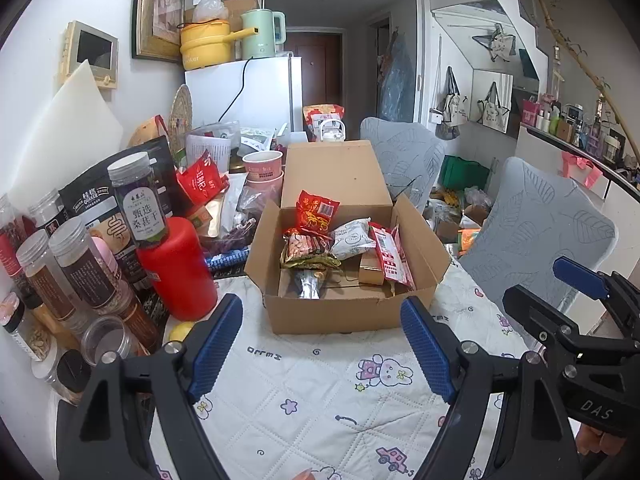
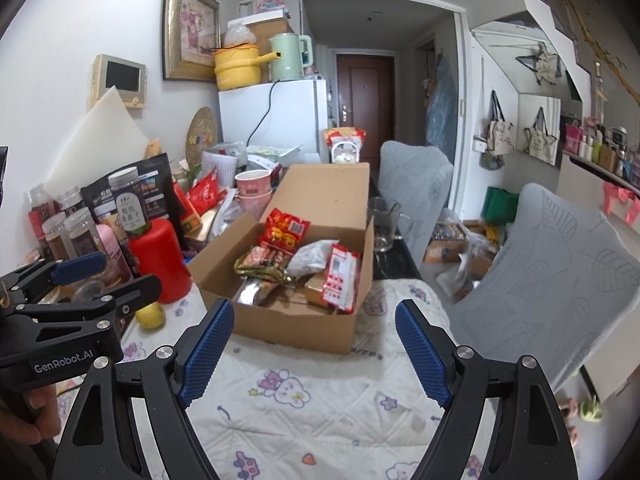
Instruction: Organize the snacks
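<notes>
Both the left gripper (image 1: 322, 344) and right gripper (image 2: 314, 350) hang wide open, holding nothing, over the quilted cloth (image 1: 320, 400). Cardboard box (image 1: 340, 312) ahead has snack packets (image 1: 316, 216) inside.

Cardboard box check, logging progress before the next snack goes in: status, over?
Left gripper open, empty. Right gripper open, empty. Cardboard box open on quilted mat, snack packets inside. Nothing between grippers and box.

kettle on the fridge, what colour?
Pale green kettle on the white fridge; clearest in the right wrist view.
</notes>
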`<state>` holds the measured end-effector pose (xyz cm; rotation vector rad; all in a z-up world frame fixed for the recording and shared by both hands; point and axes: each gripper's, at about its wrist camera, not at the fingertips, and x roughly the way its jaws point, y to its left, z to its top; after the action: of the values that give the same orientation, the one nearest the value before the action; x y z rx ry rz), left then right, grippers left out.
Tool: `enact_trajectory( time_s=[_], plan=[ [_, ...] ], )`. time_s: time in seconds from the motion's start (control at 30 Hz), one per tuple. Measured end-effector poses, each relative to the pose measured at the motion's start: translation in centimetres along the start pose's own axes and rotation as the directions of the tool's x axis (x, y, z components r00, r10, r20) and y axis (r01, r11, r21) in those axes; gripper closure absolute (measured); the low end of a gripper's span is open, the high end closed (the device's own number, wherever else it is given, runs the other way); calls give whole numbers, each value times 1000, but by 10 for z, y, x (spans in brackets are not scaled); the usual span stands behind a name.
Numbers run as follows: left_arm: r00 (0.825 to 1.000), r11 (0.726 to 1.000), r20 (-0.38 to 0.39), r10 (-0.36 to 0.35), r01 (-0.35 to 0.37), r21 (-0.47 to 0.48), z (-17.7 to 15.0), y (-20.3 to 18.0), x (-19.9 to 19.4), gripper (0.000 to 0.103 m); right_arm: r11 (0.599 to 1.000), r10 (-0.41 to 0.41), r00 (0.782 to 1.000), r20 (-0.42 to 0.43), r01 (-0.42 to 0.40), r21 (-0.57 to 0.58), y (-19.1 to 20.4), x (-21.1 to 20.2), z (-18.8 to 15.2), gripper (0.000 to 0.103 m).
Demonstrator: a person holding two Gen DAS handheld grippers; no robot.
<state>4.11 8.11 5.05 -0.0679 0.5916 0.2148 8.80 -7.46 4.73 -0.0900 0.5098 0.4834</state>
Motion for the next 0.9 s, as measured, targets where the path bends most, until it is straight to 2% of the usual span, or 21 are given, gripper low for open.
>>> enact_trajectory(
  time_s=[0.23, 0.63, 0.9],
  plan=[
    [1000, 1000, -19, 11, -11, 5, -2, -2, 4, 21, 1000, 0, 1000, -15, 0, 11, -3, 3, -2, 20],
    [999, 1000, -40, -11, 11, 12, -2, -7, 7, 21, 1000, 8, 1000, -29, -8, 10, -3, 8, -3, 20],
    [999, 1000, -35, -5, 5, 25, -1, -10, 6, 21, 1000, 15, 999, -28, -14, 8, -4, 7, -3, 19]
  ],
)
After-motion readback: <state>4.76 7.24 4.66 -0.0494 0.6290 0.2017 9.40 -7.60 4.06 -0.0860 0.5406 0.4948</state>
